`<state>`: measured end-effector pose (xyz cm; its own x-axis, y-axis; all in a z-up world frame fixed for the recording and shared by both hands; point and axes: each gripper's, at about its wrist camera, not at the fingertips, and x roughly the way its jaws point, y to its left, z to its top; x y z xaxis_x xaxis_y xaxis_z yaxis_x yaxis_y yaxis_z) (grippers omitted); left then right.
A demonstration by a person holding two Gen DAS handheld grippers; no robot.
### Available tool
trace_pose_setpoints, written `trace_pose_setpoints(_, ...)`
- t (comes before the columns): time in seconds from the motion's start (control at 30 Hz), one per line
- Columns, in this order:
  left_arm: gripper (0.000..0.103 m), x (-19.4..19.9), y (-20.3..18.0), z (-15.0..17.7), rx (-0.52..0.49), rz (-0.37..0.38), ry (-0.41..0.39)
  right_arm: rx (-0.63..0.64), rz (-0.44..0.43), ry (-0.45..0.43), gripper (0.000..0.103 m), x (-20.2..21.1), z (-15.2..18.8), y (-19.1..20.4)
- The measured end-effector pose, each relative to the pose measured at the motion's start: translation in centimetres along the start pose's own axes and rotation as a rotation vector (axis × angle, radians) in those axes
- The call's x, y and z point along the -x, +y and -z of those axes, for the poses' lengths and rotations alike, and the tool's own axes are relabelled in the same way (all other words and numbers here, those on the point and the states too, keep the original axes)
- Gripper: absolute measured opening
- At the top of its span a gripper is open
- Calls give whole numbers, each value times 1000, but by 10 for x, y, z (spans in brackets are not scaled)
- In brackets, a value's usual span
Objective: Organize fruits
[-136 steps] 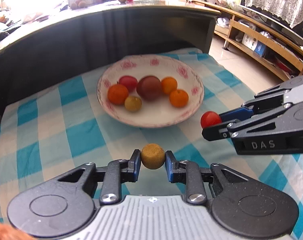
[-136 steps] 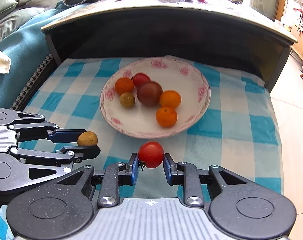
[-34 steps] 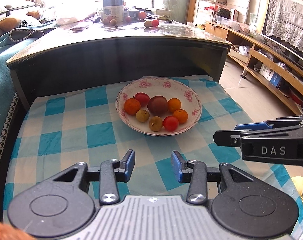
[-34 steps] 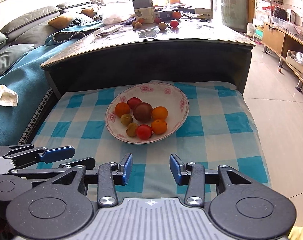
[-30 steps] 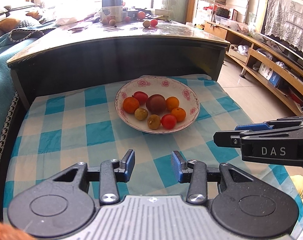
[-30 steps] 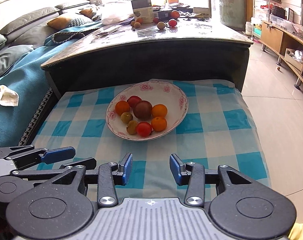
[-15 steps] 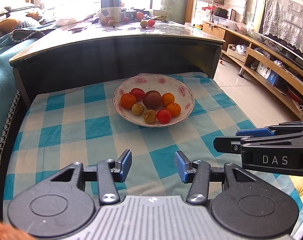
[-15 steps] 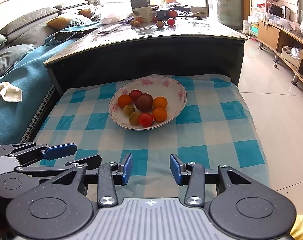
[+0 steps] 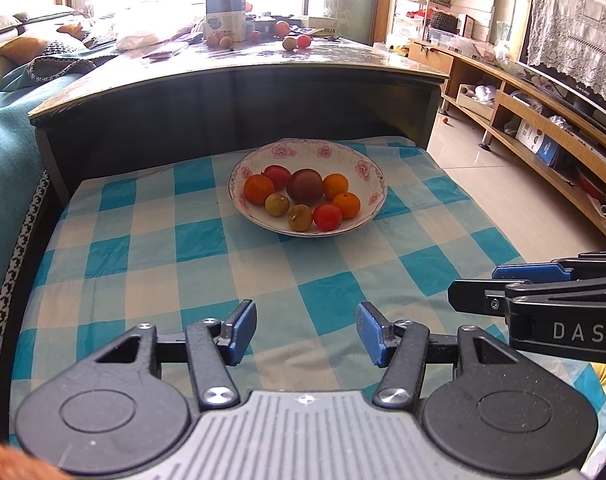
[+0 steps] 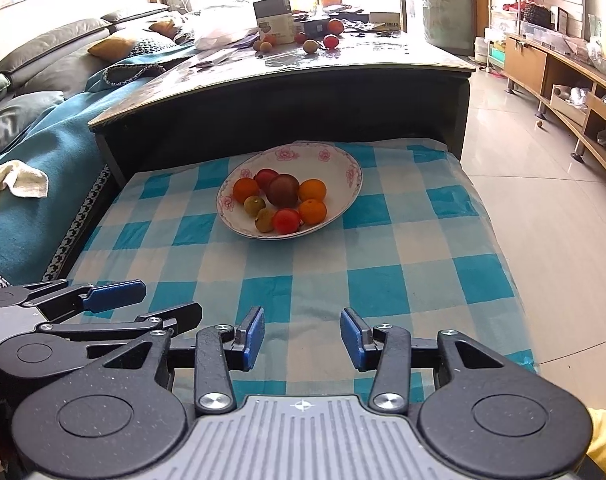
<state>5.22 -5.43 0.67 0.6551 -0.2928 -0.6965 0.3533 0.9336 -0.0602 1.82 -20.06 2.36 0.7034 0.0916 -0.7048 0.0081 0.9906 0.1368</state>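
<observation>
A white plate with pink flowers [image 9: 367, 172] [image 10: 353, 178] sits on the blue checked cloth [image 9: 151, 248] [image 10: 403, 248]. It holds several fruits: oranges, a dark plum [image 9: 305, 186] [image 10: 283, 189], a red tomato [image 9: 327, 216] [image 10: 286, 221] and brownish round fruits [image 9: 300, 217] [image 10: 265, 219]. My left gripper [image 9: 306, 332] is open and empty, well back from the plate near the cloth's front. My right gripper [image 10: 301, 338] is likewise open and empty. Each gripper shows in the other's view, the right gripper [image 9: 515, 284] at the right edge and the left gripper [image 10: 143, 300] at the lower left.
A dark coffee table [image 9: 239, 76] [image 10: 287, 76] rises behind the cloth, with a box [image 10: 273, 20] and loose fruits [image 9: 297, 42] on top. A teal blanket [image 10: 43, 152] covers the sofa on the left. Tiled floor [image 10: 543, 184] and a wooden shelf [image 9: 543, 128] lie to the right.
Both grippers let go of their fruits; the brown fruit and the tomato now lie in the plate. Both have drawn back from the plate, jaws open wider.
</observation>
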Motion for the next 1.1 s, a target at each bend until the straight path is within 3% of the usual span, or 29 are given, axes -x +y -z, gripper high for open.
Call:
trace_pose_setpoints(0.23, 73, 11, -3, 5, -1, -9, -11, -7, 11, -13, 42, 10, 7, 1)
trace_pose_setpoints(0.67, 78, 29, -4, 14, 9, -20, -29, -2, 14, -28, 43, 25, 19, 6)
trace_pose_setpoints(1.1, 90, 45, -7, 22, 11, -44, -50, 4, 19, -43, 43, 39, 30, 10)
